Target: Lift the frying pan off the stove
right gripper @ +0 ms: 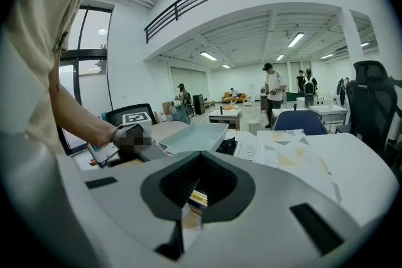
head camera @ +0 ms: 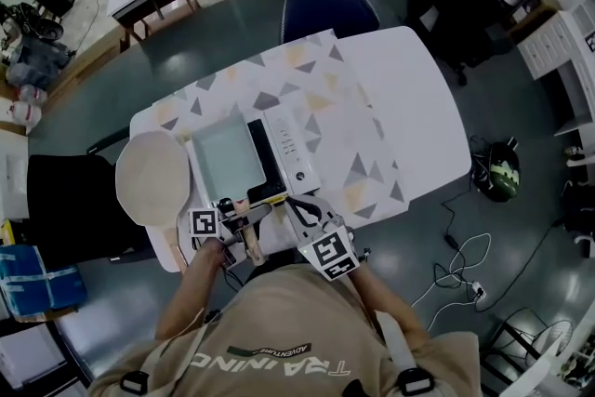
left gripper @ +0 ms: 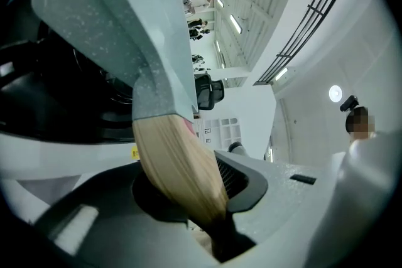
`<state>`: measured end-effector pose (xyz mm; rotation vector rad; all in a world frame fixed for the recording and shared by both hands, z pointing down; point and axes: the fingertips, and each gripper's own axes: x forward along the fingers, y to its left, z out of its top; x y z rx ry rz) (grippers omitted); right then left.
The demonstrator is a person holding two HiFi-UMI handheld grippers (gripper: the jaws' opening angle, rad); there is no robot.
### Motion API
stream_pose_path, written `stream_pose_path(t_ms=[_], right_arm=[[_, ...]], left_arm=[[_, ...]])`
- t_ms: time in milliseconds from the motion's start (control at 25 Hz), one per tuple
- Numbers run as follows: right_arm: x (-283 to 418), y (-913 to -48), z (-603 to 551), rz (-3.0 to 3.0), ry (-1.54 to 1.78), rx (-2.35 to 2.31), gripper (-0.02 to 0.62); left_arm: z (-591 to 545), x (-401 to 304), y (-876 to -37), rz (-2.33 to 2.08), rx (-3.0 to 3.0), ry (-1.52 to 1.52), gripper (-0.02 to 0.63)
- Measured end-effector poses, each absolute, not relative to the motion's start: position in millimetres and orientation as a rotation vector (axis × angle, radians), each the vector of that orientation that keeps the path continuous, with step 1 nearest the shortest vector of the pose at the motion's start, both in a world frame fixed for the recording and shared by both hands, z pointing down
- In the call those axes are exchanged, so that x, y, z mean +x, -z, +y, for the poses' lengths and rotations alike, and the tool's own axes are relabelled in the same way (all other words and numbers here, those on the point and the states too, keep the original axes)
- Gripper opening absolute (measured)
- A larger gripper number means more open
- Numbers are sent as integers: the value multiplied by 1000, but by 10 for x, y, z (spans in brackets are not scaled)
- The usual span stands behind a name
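Left gripper (head camera: 244,217) is clamped on the frying pan (head camera: 226,155) by its wooden handle (left gripper: 179,166); I see the pan sitting on the stove (head camera: 296,149). Right gripper (head camera: 297,211) hangs beside, jaws together, empty. A round wooden board (head camera: 152,177) crowds the stove's left on the surface (head camera: 409,107).

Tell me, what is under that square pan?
The stove: its white right side shows beside the pan, and a black edge shows in front. The cooktop directly beneath is covered.

Your beige shirt (head camera: 279,335) is showing "TRAINING" in large letters, upside down to the head camera, with smaller "ADVENTURE" beside it.
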<state>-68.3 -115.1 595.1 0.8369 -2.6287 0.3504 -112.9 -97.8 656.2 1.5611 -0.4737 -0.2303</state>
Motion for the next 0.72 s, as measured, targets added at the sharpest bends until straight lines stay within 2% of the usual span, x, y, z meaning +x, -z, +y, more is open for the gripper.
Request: stream_pose_path(t_ms=[720], right_arm=[[-675, -5778, -1138, -2669, -310, 865, -3]], left_arm=[[-766, -1118, -5938, -417, 1649, 236, 98]])
